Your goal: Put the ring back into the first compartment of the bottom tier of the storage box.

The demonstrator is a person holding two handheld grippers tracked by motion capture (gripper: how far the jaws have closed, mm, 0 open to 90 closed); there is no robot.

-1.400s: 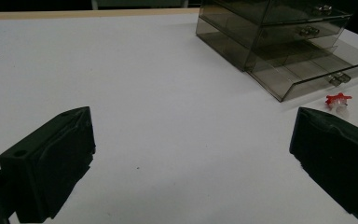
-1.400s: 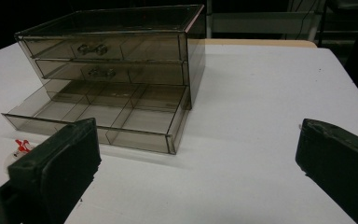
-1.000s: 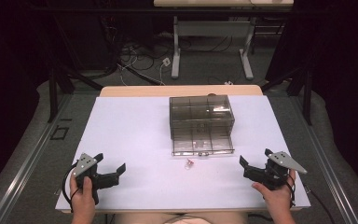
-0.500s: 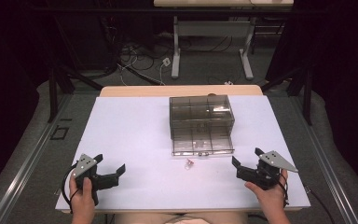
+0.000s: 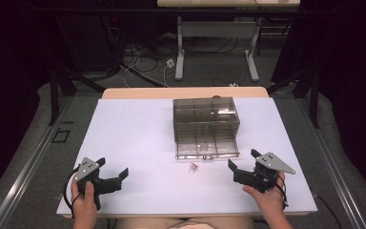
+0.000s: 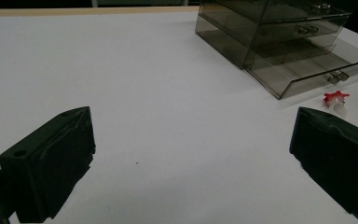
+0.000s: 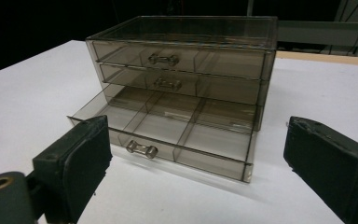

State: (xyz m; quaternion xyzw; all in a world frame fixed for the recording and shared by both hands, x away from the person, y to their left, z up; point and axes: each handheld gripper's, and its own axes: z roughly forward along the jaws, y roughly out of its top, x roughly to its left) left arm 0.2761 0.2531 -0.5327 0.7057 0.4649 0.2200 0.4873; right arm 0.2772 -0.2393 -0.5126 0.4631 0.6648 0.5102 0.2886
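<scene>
Risk lies in the toy [image 5: 193,167] — tiny, at the open drawer's [image 5: 207,148] six o'clock; either gripper, left [image 5: 116,177] or right [image 5: 236,171], jaws wide, might flick it away.

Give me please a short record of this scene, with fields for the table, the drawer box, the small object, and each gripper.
table: white top, wooden far edge
drawer box: smoky clear plastic, three drawers
bottom drawer: pulled out, divided compartments, looks empty
upper two drawers: closed
small object: red and white item on the table just in front of the open drawer, touching nothing
left gripper: near left of the table, held by a hand, fingers apart, empty
right gripper: near right, held by a hand, fingers apart, empty, facing the drawer box
</scene>
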